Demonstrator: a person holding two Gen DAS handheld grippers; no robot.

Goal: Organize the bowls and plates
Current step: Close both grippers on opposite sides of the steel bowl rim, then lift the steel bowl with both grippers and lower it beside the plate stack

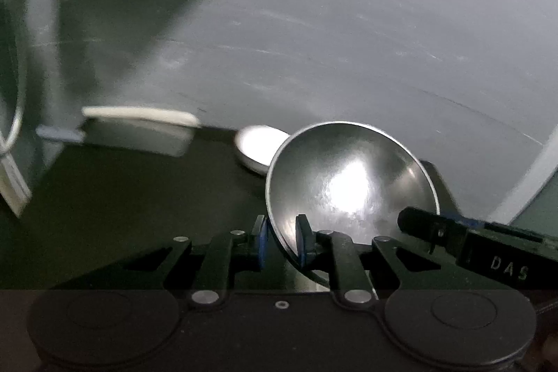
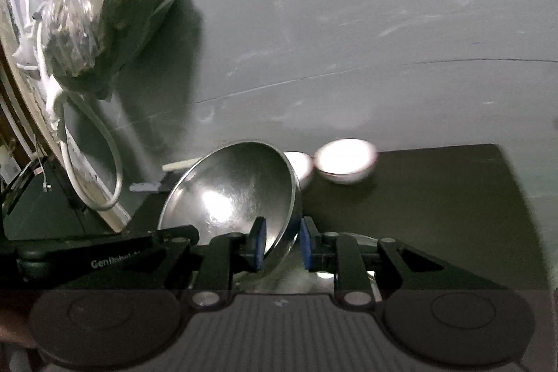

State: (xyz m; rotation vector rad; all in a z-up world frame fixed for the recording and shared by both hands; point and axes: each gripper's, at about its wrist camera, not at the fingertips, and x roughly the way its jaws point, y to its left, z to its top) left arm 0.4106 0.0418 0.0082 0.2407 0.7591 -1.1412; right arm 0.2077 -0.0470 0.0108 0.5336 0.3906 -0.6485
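Note:
A shiny steel bowl (image 1: pixel 348 183) is tilted up above the dark table (image 1: pixel 122 190), its hollow facing both cameras. My left gripper (image 1: pixel 282 241) is shut on its lower left rim, one blue pad inside the bowl and one outside. In the right wrist view, the same steel bowl (image 2: pixel 237 194) has its lower right rim pinched by my right gripper (image 2: pixel 283 243). The right gripper's body (image 1: pixel 464 239) shows at the bowl's right side, and the left gripper's body (image 2: pixel 104 253) at its left. Behind it on the table rest a white bowl (image 2: pixel 345 162) and a second white bowl (image 2: pixel 301 162), the latter partly hidden.
A grey wall (image 2: pixel 348 40) closes the back of the table. A clear bag with dark contents (image 2: pixel 104 20) hangs at the upper left above a white cable loop (image 2: pixel 108 162). A pale rectangular box (image 1: pixel 139 131) lies at the table's far left edge.

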